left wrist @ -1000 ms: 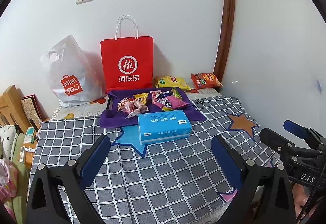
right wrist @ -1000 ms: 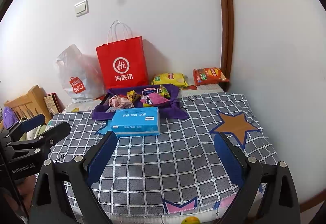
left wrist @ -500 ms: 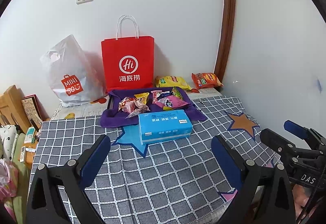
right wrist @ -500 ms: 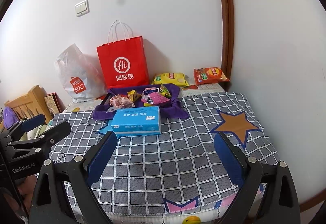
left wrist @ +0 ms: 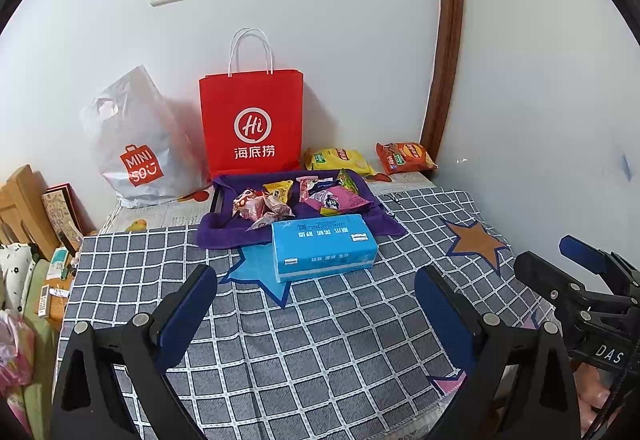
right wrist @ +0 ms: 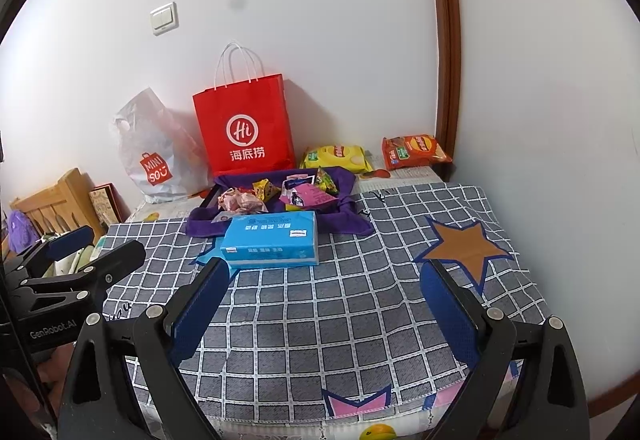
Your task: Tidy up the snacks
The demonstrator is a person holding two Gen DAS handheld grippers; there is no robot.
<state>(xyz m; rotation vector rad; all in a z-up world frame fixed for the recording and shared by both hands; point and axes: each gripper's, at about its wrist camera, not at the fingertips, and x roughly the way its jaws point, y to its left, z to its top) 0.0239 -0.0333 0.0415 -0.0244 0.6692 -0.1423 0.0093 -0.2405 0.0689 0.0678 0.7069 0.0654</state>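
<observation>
Bare checked tablecloth (left wrist: 320, 340) is lying open before both spread grippers. A blue tissue pack (left wrist: 324, 246) is blocking the near edge of the purple-lined snack tray (left wrist: 224, 232); a red paper bag (left wrist: 252, 120) is standing just behind it, walls closing the right.

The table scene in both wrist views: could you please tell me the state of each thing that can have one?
left tongs: open, empty, above the checked cloth
right tongs: open, empty
blue tissue pack: lying flat, touching the tray's front edge
purple-lined tray: holding loose snacks
red paper bag: upright against the wall
white plastic bag: slumped
yellow chip bag: lying flat
orange chip bag: lying flat
</observation>
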